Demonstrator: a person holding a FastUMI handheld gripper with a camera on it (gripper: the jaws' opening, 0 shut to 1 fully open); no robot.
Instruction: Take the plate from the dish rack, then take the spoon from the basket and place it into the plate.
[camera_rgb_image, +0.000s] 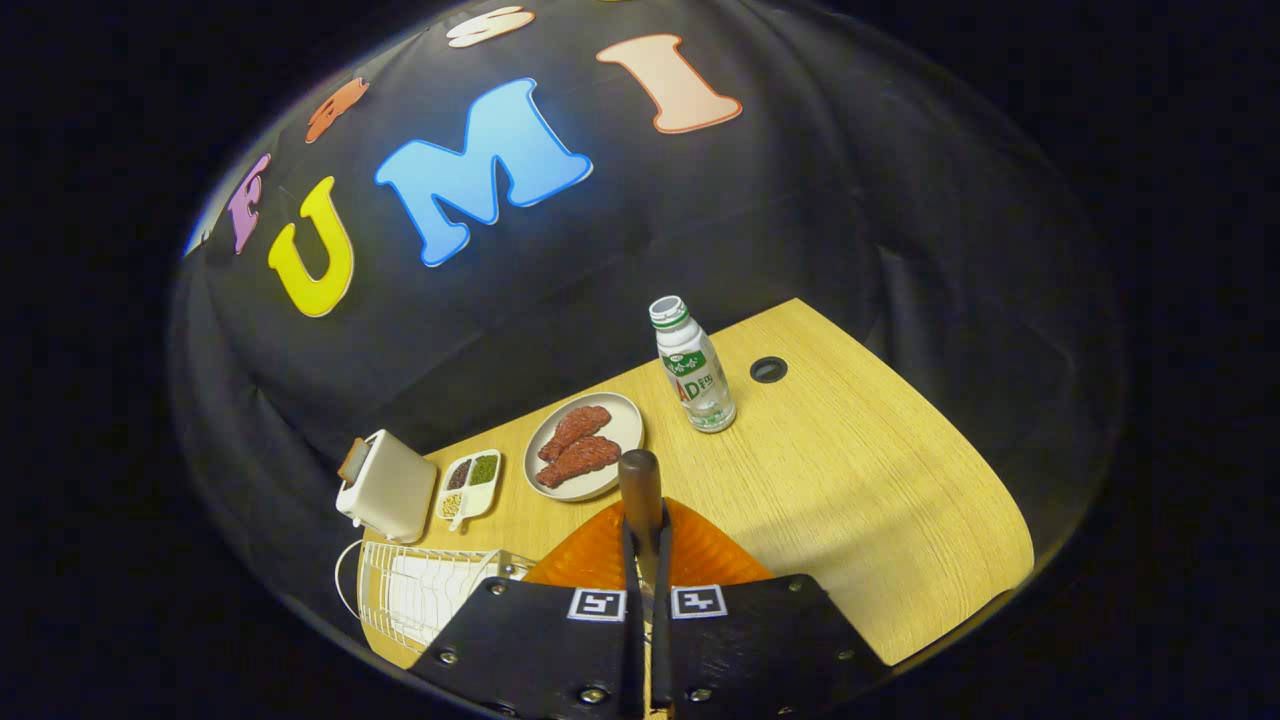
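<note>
Wood table (860, 500) was the biggest thing, running from the fingers out to the booth wall, w/ a small round dark hole (768, 369) near its far edge. Orange plate (600, 555), ribbed and glossy, lay on the table right under the fingers, mostly hidden by them. White wire rack (420, 590) stood just beside the plate on the left, at the table's near corner. White toaster (385, 487) w/ a slice poking out the top stood beyond the rack at the table's edge. Grey dish (585, 445) w/ two reddish-brown meat pieces (577, 447) sat just ahead of the fingertips. Clear bottle (695, 368), white cap, green label, upright beyond the dish and to its right. Small white divided tray (468, 485) w/ dark, green and pale fillings lay btwn toaster and dish. Gripper (642, 540): fingers (629, 560) pressed close together, pinching a spoon (640, 490) by its dark brown handle, which stuck up past the tips above the plate; bowl end hidden. The handle's top overlapped the dish's near rim in the view.
</note>
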